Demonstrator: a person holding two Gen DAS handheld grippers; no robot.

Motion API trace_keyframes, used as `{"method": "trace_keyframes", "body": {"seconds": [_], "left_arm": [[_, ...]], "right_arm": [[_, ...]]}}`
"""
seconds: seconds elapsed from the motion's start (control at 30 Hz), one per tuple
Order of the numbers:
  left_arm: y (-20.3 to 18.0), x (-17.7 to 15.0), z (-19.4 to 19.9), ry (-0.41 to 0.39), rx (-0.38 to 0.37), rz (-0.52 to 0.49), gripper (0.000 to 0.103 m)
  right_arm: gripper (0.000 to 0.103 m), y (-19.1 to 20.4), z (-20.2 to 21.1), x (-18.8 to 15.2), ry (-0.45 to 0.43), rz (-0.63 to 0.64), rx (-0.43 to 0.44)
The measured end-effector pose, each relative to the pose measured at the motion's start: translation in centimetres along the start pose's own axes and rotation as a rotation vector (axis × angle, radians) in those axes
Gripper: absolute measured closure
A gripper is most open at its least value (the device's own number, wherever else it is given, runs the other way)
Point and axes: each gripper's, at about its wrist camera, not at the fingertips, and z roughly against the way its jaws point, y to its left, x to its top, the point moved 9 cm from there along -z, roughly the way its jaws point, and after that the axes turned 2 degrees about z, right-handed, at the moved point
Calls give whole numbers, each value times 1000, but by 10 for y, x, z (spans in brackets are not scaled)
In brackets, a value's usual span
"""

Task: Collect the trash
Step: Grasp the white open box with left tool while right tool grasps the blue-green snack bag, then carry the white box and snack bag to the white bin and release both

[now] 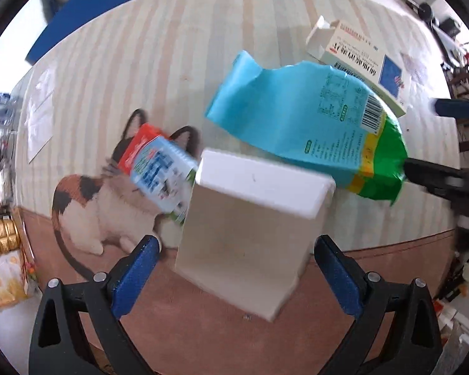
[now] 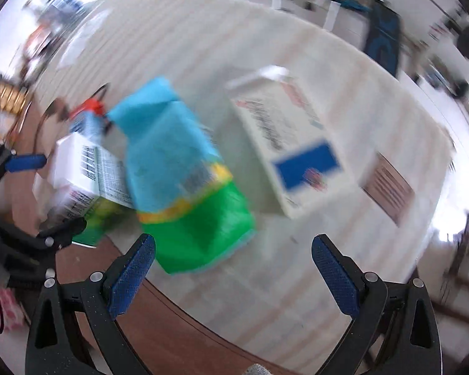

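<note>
A white carton [image 1: 250, 225] lies on the table between the open fingers of my left gripper [image 1: 237, 265], not gripped. A blue and green crumpled snack bag [image 1: 309, 125] rests behind it, also in the right wrist view [image 2: 184, 187]. A red-and-blue milk carton [image 1: 159, 168] lies left of the white carton. A flat white medicine box [image 1: 362, 62] lies at the far right, also in the right wrist view [image 2: 290, 150]. My right gripper [image 2: 234, 265] is open and empty, just in front of the bag. The right wrist view is blurred.
A striped tablecloth [image 1: 172, 47] with a cat picture [image 1: 90, 206] covers the round table. The brown table edge [image 1: 172, 312] runs near me. A blue chair [image 1: 87, 9] stands at the far left. The other gripper [image 1: 447, 184] shows at the right.
</note>
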Motion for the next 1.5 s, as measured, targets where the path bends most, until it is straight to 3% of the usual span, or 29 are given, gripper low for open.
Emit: {"method": "trace_keyframes", "body": {"seconds": [0.2, 0.37, 0.43, 0.63, 0.73, 0.83, 0.93, 1.13, 1.2, 1.23, 1.37, 1.5], "left_arm": [[13, -25, 4, 14, -9, 53, 2], [17, -27, -4, 26, -19, 27, 2], [13, -22, -6, 34, -15, -9, 2], [-11, -24, -2, 65, -6, -132, 2], [-22, -29, 1, 77, 0, -188, 2], [-32, -28, -2, 88, 11, -224, 2], [-34, -20, -15, 98, 17, -231, 2], [-43, -5, -40, 109, -4, -207, 2], [-45, -5, -41, 95, -44, -178, 22], [-45, -6, -39, 84, -64, -153, 24], [-40, -14, -27, 39, -72, -85, 27], [-30, -33, -13, -5, -90, 35, 27]], "right_arm": [[2, 36, -43, 20, 72, 129, -23], [31, 45, -54, 17, 82, 123, -46], [35, 41, -50, 8, 86, 75, -29], [35, 14, -45, -51, 151, -65, -15], [30, 2, -46, -76, 175, -130, -10], [17, -5, -49, -84, 172, -159, -18], [15, -5, -55, -81, 156, -167, -30], [15, -2, -65, -76, 128, -193, -65], [20, -2, -69, -66, 114, -197, -67], [28, -1, -70, -63, 105, -204, -55], [44, -2, -64, -64, 70, -213, -53], [49, -6, -58, -75, 46, -237, -22]]}}
